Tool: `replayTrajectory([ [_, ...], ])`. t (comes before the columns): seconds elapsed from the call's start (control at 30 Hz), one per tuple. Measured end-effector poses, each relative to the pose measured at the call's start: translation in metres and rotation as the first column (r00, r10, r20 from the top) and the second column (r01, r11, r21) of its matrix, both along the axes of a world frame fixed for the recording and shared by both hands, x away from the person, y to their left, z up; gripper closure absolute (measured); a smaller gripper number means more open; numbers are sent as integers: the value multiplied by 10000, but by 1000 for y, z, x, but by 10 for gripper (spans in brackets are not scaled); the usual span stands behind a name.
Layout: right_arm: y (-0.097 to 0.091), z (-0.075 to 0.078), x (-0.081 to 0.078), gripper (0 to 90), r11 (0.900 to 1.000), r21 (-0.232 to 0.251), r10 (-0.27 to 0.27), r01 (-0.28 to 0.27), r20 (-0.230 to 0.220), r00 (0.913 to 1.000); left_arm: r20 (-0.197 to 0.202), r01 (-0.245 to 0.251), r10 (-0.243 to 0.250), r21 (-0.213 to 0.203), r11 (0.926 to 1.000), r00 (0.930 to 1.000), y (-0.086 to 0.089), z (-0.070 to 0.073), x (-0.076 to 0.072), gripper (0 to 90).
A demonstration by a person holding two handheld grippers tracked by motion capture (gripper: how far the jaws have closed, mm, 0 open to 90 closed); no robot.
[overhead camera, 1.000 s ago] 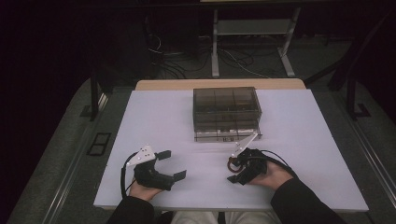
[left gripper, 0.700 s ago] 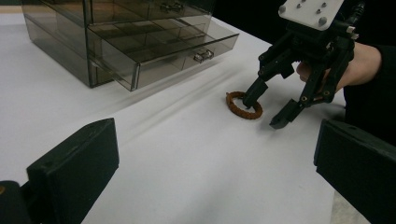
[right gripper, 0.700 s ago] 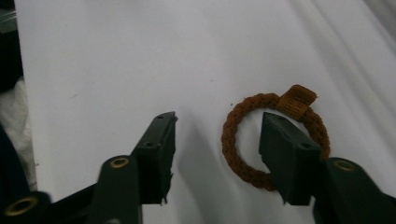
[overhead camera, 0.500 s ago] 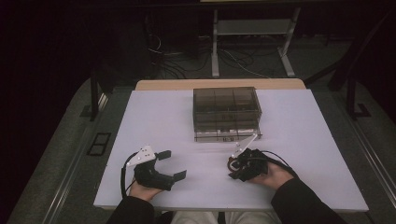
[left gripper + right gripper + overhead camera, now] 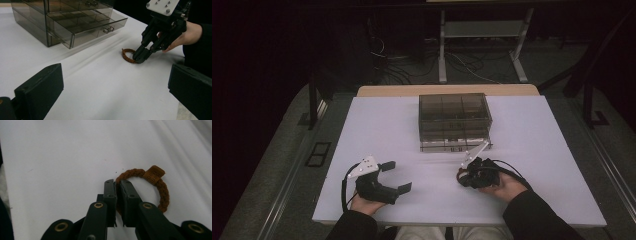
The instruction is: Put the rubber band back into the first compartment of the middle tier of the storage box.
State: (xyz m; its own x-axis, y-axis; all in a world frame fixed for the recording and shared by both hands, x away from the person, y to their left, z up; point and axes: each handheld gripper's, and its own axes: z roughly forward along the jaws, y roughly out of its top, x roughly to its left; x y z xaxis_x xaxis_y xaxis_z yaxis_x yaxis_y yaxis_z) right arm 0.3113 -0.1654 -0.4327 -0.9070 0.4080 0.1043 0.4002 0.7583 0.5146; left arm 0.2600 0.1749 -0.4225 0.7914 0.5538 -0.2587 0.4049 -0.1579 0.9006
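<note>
- 2 tongs on hand, each held by a person at a white counter (image 5: 532, 145).
- Right tongs (image 5: 117, 185): jaws have just been closing and now clamp on the near arc of a brown braided bracelet (image 5: 160, 186). In the left gripper view the same right tongs (image 5: 139, 56) point down at the counter, tips on the bracelet (image 5: 126, 55). In the high view the right tongs (image 5: 460, 176) sit just in front of the drawer cabinet, held by the right hand (image 5: 504, 187).
- Bracelet: 1 woven brown loop with a small tan tag (image 5: 155, 174) on its far side. It lies flat on the bare counter, a short way in front of the cabinet, its rim pinched between the right jaws.
- Left tongs (image 5: 399, 176): jaws stand wide apart with nothing between them, resting near the front-left part of the counter, well apart from the bracelet. Its 2 black jaws frame the bottom corners of the left gripper view.
- Drawer cabinet (image 5: 454, 121): 1 smoked clear plastic unit, standing at the middle rear of the counter. The lower drawer (image 5: 86, 25) is pulled out toward the person, its dividers visible through the walls.
</note>
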Motion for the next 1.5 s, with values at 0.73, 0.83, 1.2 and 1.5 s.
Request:
replayTrajectory([
  [0.73,-3,25,7,856,9975,701,-103,117,-203,9997,-22,10,-10,-118,9999,10000,1,0,0,0],
  [0.83,-3,29,9,856,9966,818,-110,122,-151,9998,-40,17,-17,-135,9999,10000,1,0,0,0],
  [1.2,0,41,14,855,9955,950,-56,64,-86,9999,-87,70,-71,-144,9999,9999,-1,-1,0,0],
  [1.5,5,55,19,856,9941,1081,-35,30,49,10000,-77,73,-74,-153,9999,9999,0,-1,0,0],
])
